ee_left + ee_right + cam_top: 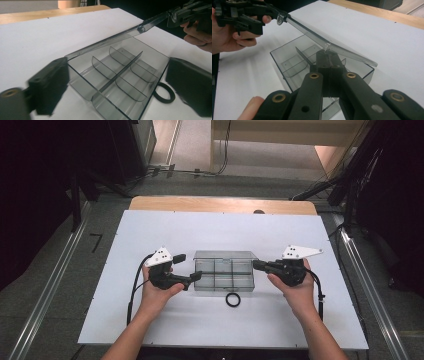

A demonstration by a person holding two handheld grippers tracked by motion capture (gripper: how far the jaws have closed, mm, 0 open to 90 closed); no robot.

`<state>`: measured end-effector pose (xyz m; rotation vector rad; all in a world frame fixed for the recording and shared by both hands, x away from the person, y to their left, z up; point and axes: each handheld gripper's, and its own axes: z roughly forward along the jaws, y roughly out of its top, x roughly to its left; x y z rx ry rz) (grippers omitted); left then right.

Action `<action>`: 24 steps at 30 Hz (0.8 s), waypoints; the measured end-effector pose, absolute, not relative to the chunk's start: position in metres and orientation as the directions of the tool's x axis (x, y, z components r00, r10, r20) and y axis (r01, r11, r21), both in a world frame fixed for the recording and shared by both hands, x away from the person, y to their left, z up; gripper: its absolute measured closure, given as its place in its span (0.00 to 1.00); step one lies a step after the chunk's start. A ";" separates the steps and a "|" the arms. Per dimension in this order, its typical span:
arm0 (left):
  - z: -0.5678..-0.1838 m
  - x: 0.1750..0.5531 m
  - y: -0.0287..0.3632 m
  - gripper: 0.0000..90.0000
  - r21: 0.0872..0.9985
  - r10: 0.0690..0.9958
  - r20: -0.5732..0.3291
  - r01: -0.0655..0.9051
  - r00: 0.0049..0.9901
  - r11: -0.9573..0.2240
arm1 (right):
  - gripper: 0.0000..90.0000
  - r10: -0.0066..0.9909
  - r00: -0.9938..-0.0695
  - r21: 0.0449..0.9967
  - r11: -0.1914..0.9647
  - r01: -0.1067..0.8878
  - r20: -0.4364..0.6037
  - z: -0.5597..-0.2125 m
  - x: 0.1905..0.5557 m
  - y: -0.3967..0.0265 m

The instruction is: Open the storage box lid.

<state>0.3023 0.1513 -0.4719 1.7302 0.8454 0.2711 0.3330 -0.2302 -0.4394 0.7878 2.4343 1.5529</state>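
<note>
Box [223,276] sits mid-sheet on white table [150,320], clear, divided into compartments, lid [117,37] lifted and tilted. Right gripper [256,265] at box's right end, jaws clamped tight on lid's tab there, propping lid up. Left gripper [189,269] at box's left end, jaws spread wide either side of that end, pads pressing nothing. Black ring [232,299] flat on table just in front of box, outside it, not touching grippers. Wooden board [220,204] beyond box, at table's far edge.
</note>
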 end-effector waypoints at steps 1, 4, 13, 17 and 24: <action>-0.473 0.305 0.151 0.01 0.910 0.651 -0.240 0.400 0.720 -0.106 | 0.98 0.504 -0.851 0.879 0.326 0.348 0.150 -0.439 0.334 -0.230; -0.475 0.314 0.151 0.00 0.909 0.657 -0.247 0.405 0.712 -0.098 | 0.98 0.504 -0.851 0.881 0.322 0.347 0.151 -0.438 0.336 -0.230; -0.477 0.340 0.142 0.05 0.909 0.668 -0.230 0.401 0.708 -0.112 | 0.98 0.512 -0.845 0.882 0.314 0.351 0.154 -0.436 0.344 -0.229; -0.480 0.349 0.138 0.12 0.906 0.657 -0.233 0.405 0.717 -0.121 | 0.98 0.515 -0.843 0.883 0.311 0.351 0.154 -0.435 0.347 -0.227; -0.482 0.356 0.135 0.26 0.909 0.680 -0.218 0.400 0.700 -0.120 | 0.98 0.521 -0.840 0.882 0.310 0.355 0.155 -0.434 0.350 -0.228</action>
